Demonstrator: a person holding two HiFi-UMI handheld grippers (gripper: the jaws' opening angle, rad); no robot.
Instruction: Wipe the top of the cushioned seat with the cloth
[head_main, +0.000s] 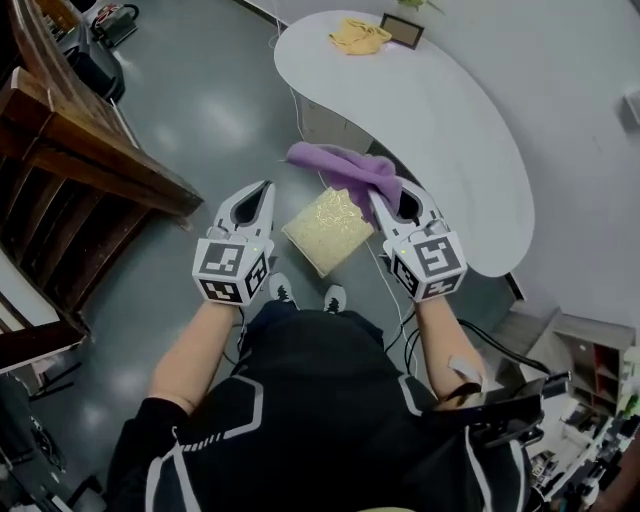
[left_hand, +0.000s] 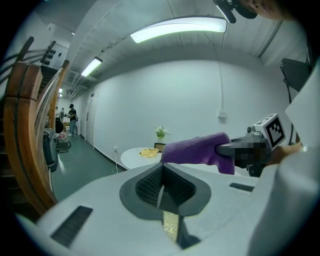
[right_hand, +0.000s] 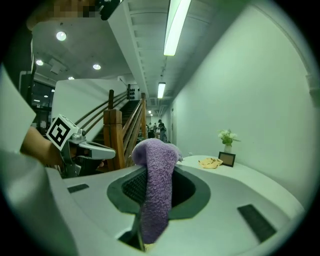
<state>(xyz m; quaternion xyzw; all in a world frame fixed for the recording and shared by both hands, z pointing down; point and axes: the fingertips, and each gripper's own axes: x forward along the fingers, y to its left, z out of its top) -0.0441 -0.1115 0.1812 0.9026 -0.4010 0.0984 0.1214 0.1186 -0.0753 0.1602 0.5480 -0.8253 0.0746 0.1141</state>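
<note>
The cushioned seat (head_main: 325, 232) is a small square stool with a yellow-gold top, on the floor just ahead of the person's feet. My right gripper (head_main: 380, 200) hovers at its right edge, shut on a purple cloth (head_main: 345, 168) that drapes out past the seat's far side. In the right gripper view the cloth (right_hand: 157, 185) hangs bunched between the pads. My left gripper (head_main: 265, 190) hovers left of the seat, its jaws closed together with nothing in them. From the left gripper view the cloth (left_hand: 197, 148) sticks out sideways from the right gripper (left_hand: 235, 148).
A curved white table (head_main: 440, 110) stands beyond the seat, bearing a yellow rag (head_main: 358, 37) and a small picture frame (head_main: 402, 30). A wooden staircase (head_main: 90, 170) fills the left side. A cable (head_main: 390, 290) runs across the grey floor by the person's feet.
</note>
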